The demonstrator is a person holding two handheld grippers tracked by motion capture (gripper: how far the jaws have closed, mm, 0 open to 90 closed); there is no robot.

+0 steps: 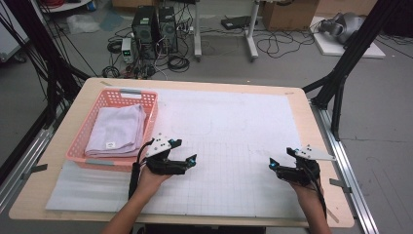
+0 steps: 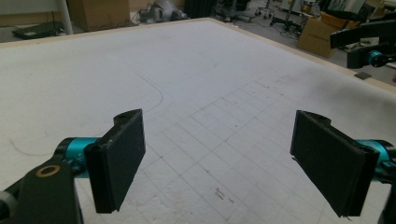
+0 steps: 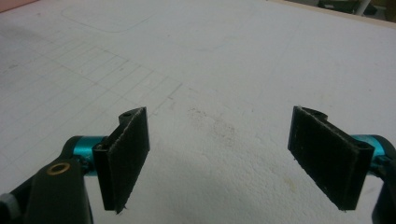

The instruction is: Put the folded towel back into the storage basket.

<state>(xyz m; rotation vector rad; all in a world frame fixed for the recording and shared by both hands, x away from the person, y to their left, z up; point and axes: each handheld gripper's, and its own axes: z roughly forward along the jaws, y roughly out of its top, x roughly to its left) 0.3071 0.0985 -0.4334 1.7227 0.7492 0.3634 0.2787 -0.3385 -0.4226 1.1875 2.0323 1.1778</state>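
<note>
Table (image 1: 73, 126) carries a white mat (image 1: 234, 131) with a faint grid. A pink basket (image 1: 152, 100) stands at the mat's far-left corner, its long axis running away from the person. A folded lilac towel (image 1: 119, 129) lies flat inside it, label toward the near end. The left gripper (image 1: 187, 163) hovers just beside the basket's near-right corner, jaws wide and empty, so the towel lies to its left and slightly beyond. The right gripper (image 1: 272, 165), also wide and empty, sits well apart across the mat. Judgement: the left hand is nearer for any pick.
</note>
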